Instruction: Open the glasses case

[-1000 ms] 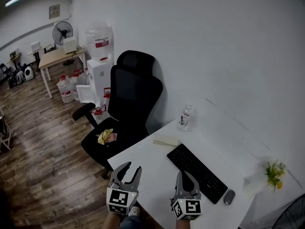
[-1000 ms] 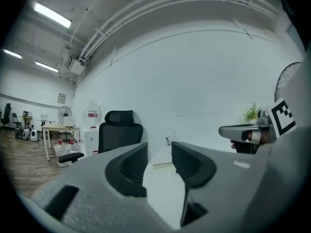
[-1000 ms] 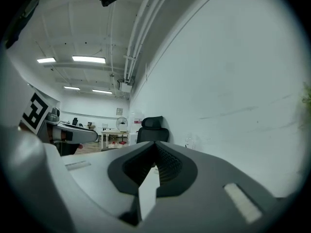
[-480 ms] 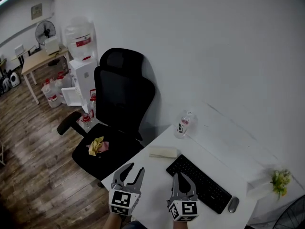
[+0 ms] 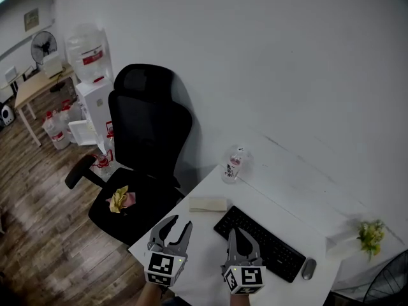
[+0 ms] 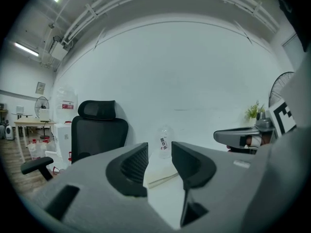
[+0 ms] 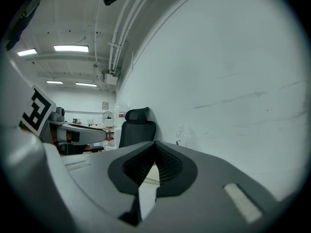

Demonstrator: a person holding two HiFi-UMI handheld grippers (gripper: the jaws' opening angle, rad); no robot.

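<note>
White desk [image 5: 203, 238] takes the lower middle of the head view; the pale oblong glasses case [image 5: 207, 204] lies closed on it by the desk's upper left edge, just left of the black keyboard [image 5: 258, 244], with a clear bottle [image 5: 234, 164] above it in the frame. Both grippers hang over the near edge, well apart from the case, and nothing is touched. On the left gripper [image 5: 179, 224] the fingers stand apart with a fair gap; only desk and the distant case show through it. On the right gripper [image 5: 232, 233] the fingertips meet, nothing pinched between them. Judgement: the step in hand is the approach. To do it well, bring both forward and down, pin the lower shell with one gripper, part the other's fingers, catch the lid's lip at the seam and lift about the hinge. The hinge side cannot be told from here — check before prying, since a light case would likely skid on the smooth top.
</note>
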